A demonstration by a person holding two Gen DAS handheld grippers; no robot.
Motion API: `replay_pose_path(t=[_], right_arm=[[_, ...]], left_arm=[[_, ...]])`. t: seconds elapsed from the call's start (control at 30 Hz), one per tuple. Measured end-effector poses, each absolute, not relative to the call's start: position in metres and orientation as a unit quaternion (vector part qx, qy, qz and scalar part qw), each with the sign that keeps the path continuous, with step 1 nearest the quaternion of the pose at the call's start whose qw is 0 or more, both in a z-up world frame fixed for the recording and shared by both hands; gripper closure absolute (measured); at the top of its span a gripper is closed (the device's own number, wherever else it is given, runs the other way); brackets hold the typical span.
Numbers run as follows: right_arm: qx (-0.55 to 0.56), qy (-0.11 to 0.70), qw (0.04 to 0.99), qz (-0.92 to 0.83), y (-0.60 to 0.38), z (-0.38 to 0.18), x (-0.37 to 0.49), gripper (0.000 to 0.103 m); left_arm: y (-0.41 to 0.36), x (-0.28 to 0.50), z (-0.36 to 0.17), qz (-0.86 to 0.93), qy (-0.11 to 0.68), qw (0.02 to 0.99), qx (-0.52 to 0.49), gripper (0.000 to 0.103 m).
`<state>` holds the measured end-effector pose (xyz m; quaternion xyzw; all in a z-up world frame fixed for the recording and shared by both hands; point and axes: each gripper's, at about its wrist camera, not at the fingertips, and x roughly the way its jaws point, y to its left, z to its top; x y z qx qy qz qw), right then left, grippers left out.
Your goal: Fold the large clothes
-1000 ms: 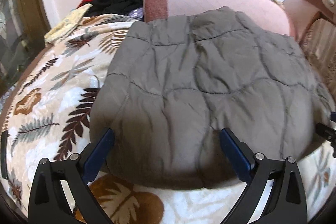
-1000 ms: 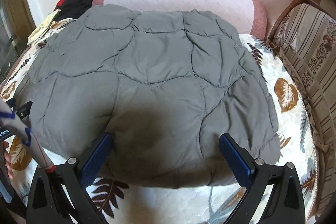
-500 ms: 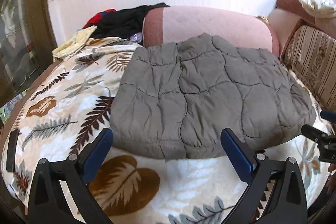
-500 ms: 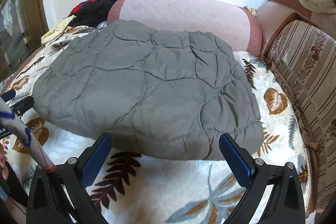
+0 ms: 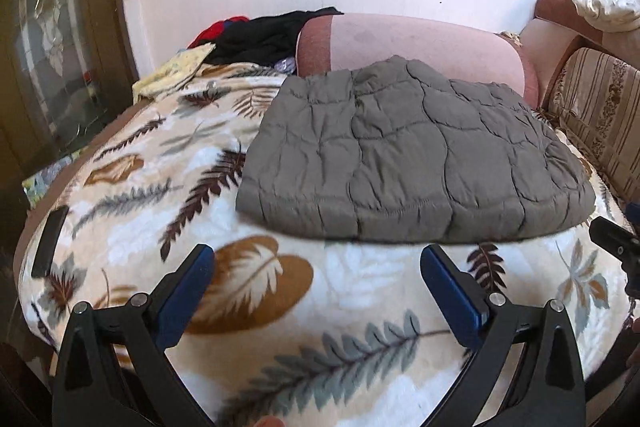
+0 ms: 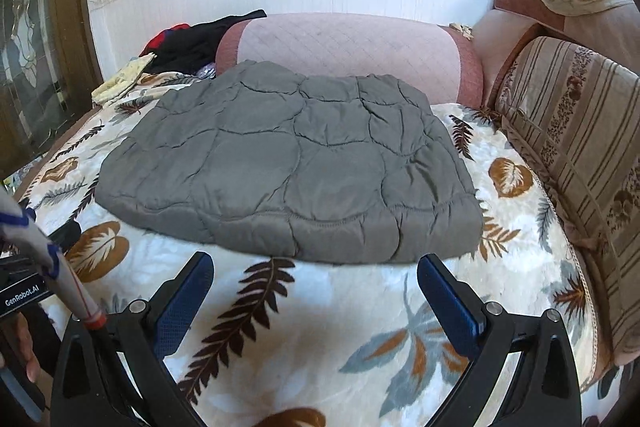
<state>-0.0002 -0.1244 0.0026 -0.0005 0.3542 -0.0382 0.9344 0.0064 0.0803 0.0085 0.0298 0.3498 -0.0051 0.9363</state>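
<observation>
A grey quilted jacket [image 6: 292,167] lies folded into a flat block on a leaf-print blanket [image 6: 320,331], its far edge touching a pink bolster [image 6: 352,45] and its right edge near a striped cushion [image 6: 576,131]. Bare blanket runs along its near and left sides. The left gripper [image 5: 316,263] and right gripper [image 6: 314,269] hover above the blanket just short of the near hem, jaws spread wide, holding nothing. Dark clothes [image 5: 260,35] are piled beyond the far-left corner.
</observation>
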Motion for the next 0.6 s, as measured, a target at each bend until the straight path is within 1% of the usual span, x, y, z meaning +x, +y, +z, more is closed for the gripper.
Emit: replay_pose_path(t=[0.13,0.33,0.6], right_arm=[[0.002,0.345,0.938,-0.041,-0.122,0.003,-0.019,0.0],[0.018,0.344,0.938,-0.041,-0.122,0.002,-0.036,0.0],[0.008,0.333,0.942,-0.045,-0.117,0.009,-0.052,0.0]], left_arm=[[0.079,-0.009,0.01,-0.003,0.353,0.935,0.029,0.001],[0.07,-0.034,0.02,-0.003,0.331,0.942,0.05,0.001],[0.055,-0.06,0.029,-0.007,0.325,0.943,0.072,0.001]])
